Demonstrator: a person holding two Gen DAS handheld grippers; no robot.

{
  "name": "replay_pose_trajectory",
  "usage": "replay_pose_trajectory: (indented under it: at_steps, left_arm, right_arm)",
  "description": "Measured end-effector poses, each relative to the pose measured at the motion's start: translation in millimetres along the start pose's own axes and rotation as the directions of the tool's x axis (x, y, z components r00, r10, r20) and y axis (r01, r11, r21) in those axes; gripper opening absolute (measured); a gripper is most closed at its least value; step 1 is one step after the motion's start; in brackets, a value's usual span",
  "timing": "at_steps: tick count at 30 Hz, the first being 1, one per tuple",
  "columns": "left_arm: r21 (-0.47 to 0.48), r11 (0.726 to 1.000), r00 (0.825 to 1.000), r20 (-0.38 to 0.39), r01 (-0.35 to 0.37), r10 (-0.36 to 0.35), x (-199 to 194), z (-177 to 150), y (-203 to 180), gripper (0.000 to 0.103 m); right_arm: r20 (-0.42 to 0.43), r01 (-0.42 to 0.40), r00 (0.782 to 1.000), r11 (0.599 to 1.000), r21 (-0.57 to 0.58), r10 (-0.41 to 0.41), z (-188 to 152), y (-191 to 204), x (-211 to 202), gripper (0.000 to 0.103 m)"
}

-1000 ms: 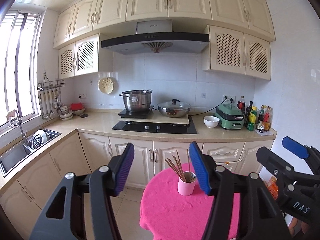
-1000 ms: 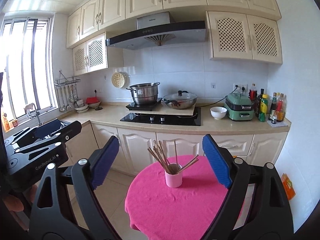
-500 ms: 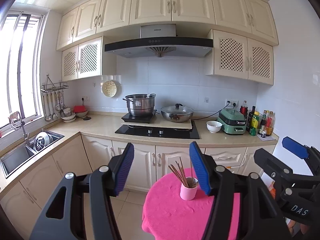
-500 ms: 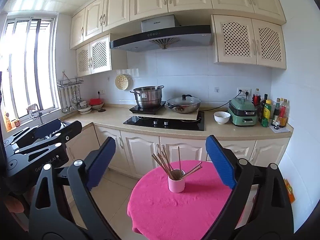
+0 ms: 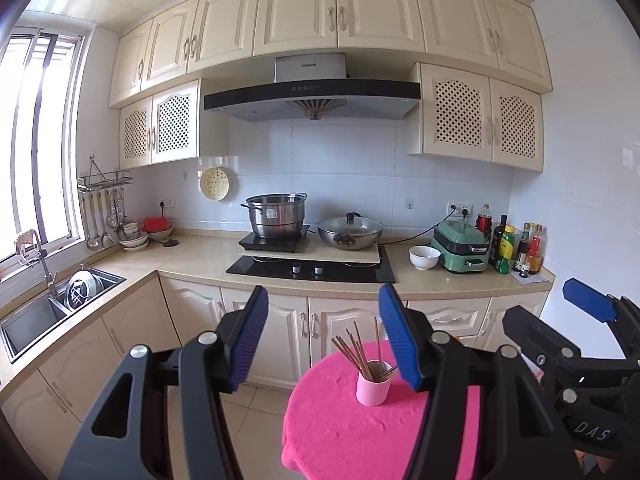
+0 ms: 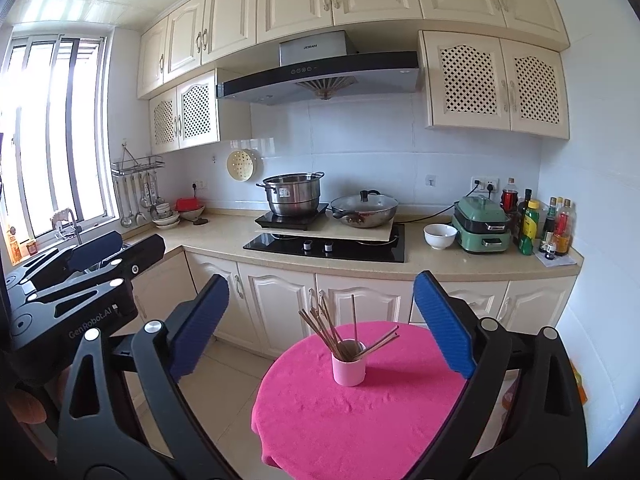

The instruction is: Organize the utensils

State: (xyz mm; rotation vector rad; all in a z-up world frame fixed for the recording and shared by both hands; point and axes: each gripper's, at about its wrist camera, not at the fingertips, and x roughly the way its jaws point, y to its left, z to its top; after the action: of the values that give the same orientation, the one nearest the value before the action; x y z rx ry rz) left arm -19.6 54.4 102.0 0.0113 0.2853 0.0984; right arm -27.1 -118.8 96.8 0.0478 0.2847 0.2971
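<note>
standing on table (image 6: pixel 360 420): pink cup (image 6: pixel 348 368) of chopsticks (image 6: pixel 324 328), at 12 o'clock
left gripper (image 5: pixel 324 336): fingers apart, empty
right gripper (image 6: pixel 318 322): jaws opening, empty

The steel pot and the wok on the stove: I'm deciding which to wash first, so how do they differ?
The steel pot is tall, straight-sided and uncovered; the wok is shallow, wide and covered by a glass lid with a black knob. The steel pot stands on a black portable hob; the wok rests on the pale board beside it. Both are metal.

Each hand-held gripper (image 6: pixel 320 326) is black, silver-bolted, with ribbed blue pads (image 6: pixel 444 320)
</note>
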Motion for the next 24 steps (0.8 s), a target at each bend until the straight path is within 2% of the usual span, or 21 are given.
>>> replay_pose_trajectory:
  at_steps: [24]
  left_arm:
    - [0.014, 1.0, 1.0, -0.007, 0.004, -0.004, 1.3, 1.4, -6.7, 0.057]
  right_arm:
    - [-0.022, -0.005, 1.0, 1.0, 0.015, 0.005, 1.3, -8.6, 2.2, 0.092]
